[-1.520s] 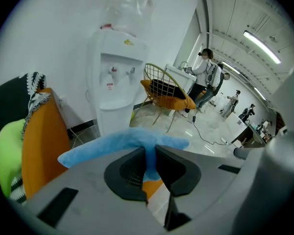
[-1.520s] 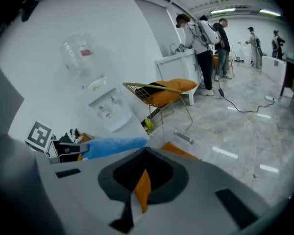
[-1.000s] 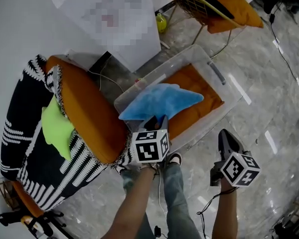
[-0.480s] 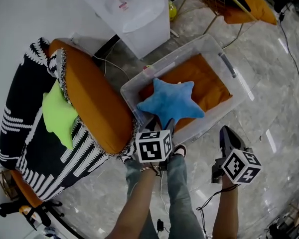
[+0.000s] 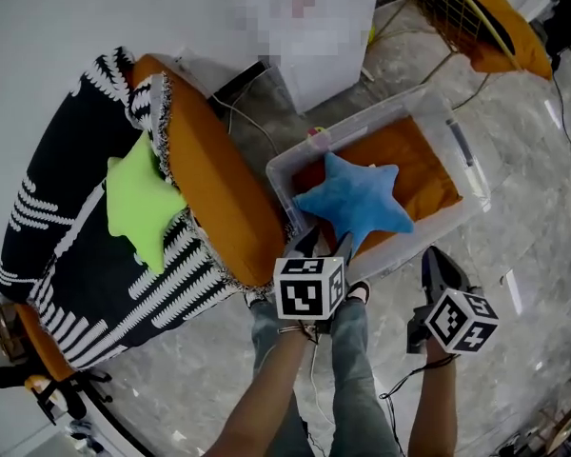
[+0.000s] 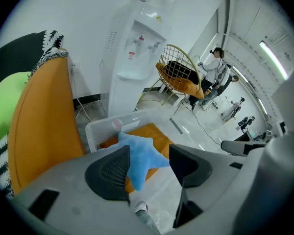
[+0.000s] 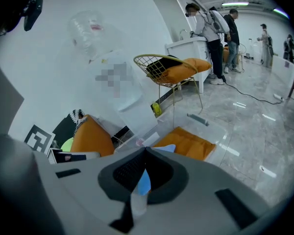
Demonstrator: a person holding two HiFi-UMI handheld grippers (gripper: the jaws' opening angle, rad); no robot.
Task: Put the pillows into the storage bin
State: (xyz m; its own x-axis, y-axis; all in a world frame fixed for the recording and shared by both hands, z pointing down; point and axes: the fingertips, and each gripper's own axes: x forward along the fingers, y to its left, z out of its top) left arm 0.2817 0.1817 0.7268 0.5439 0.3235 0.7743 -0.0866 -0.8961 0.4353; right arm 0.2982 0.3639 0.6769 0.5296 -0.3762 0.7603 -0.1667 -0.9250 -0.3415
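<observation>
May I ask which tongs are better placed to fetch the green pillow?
Probably the left tongs: just opened, empty, and nearer the green pillow; the right tongs are shut and farther away.

Star pillow point(image 5: 354, 208) in the storage bin point(image 5: 464, 150), atop a flat cushion point(image 5: 428, 169). Left of the bin, a sofa point(image 5: 67, 246) with a second star pillow point(image 5: 145, 203) on it. Behind the bin, a water dispenser point(image 5: 333, 74); right of that, a wire chair point(image 5: 447, 8). Before the bin, left tool point(image 5: 322, 241) and right tool point(image 5: 436, 258).
</observation>
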